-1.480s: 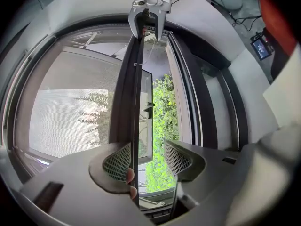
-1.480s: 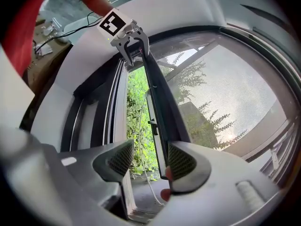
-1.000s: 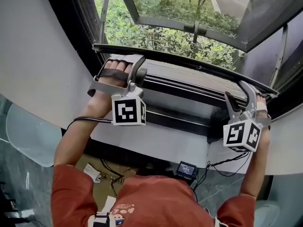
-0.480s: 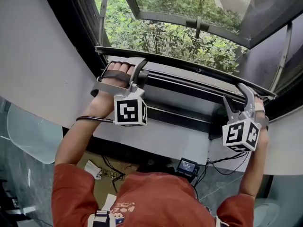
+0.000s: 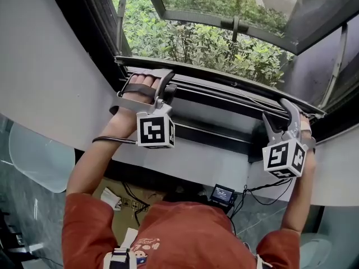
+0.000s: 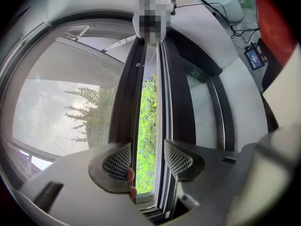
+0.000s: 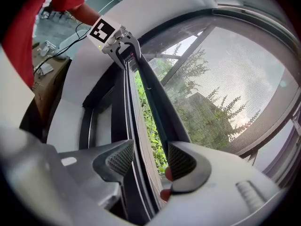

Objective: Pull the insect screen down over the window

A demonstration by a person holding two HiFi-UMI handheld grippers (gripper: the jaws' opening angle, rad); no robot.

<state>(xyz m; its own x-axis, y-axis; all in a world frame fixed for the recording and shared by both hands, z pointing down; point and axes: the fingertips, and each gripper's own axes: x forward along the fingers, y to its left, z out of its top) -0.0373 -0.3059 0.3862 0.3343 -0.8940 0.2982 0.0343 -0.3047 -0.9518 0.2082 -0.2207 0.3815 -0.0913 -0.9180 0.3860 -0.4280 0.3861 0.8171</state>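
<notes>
Head view: white sill [image 5: 190, 162] under a dark window frame [image 5: 224, 129], white wall [image 5: 50, 77] on the left, green shrubs [image 5: 213, 43] outside. Insect screen's pull bar [image 5: 224, 87] runs across the opening, low, just above the frame. Left gripper [image 5: 166, 88] sits on the bar's left part, right gripper [image 5: 287, 114] at its right end. Both hands reach up from below.

Left gripper view: grey mesh [image 6: 70, 107] left of the bar. A narrow strip of open greenery [image 6: 148, 121] lies between bar and frame. Jaws stand apart, astride the bar's edge, neither pad seen pressing it. Fingertips [image 6: 130, 175] show by the left pad.

Right gripper view: same layout mirrored, mesh on the right. Jaws parted, with the bar and a pale rail [image 7: 141, 126] passing between them.
</notes>
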